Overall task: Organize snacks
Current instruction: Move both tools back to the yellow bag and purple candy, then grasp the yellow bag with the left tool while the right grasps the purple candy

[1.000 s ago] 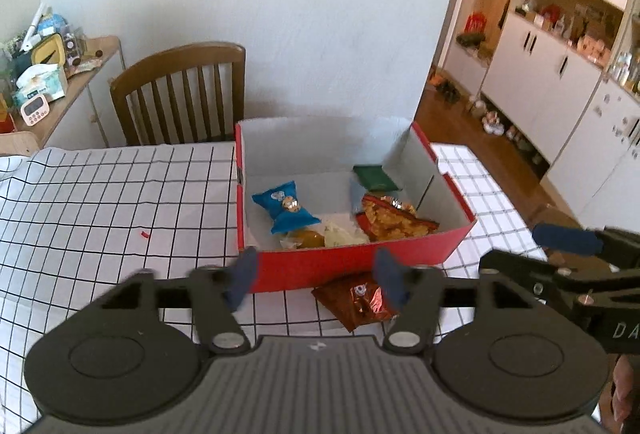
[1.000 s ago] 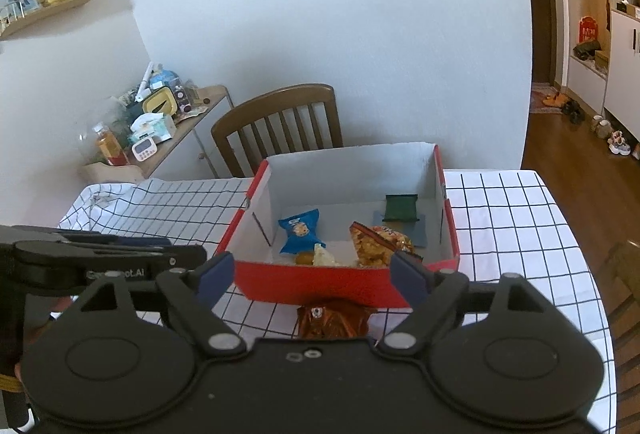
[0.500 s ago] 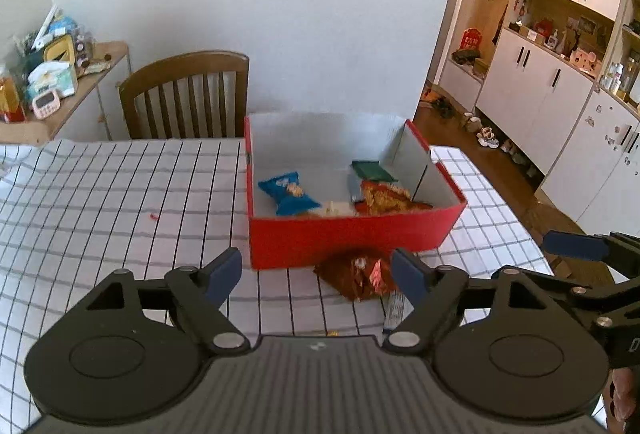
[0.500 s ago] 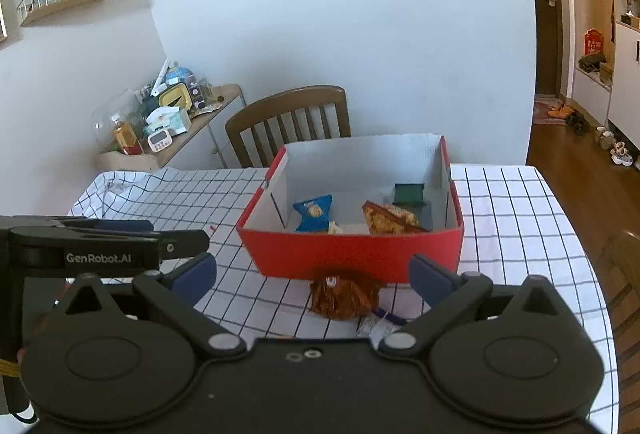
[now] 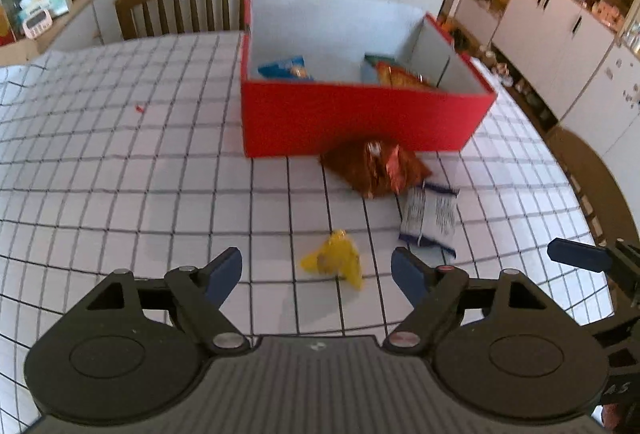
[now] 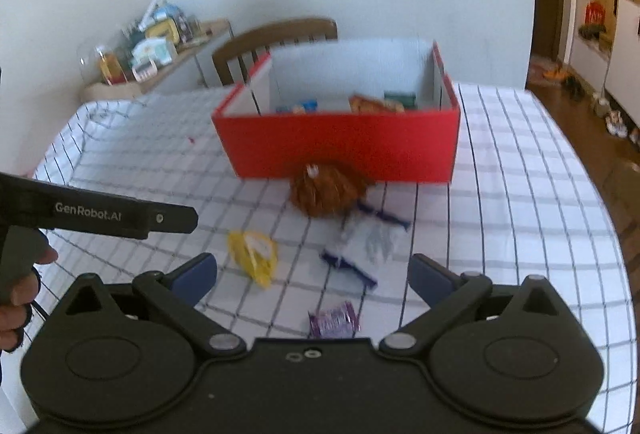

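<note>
Both grippers pulled back, yellow snack (image 5: 334, 263) between left gripper (image 5: 316, 272) fingers

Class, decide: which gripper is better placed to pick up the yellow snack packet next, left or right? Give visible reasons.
Probably the left. The left gripper is open with the yellow packet lying almost between its fingers. From the right gripper, also open, the packet sits off to the left.

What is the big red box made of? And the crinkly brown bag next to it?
The red box looks like cardboard: thin, flat, straight-edged walls, matte red outside and plain white inside. The brown bag seems to be shiny plastic or foil film, since it is crumpled into creases that catch the light. Blur leaves the exact wrapper material open.
</note>
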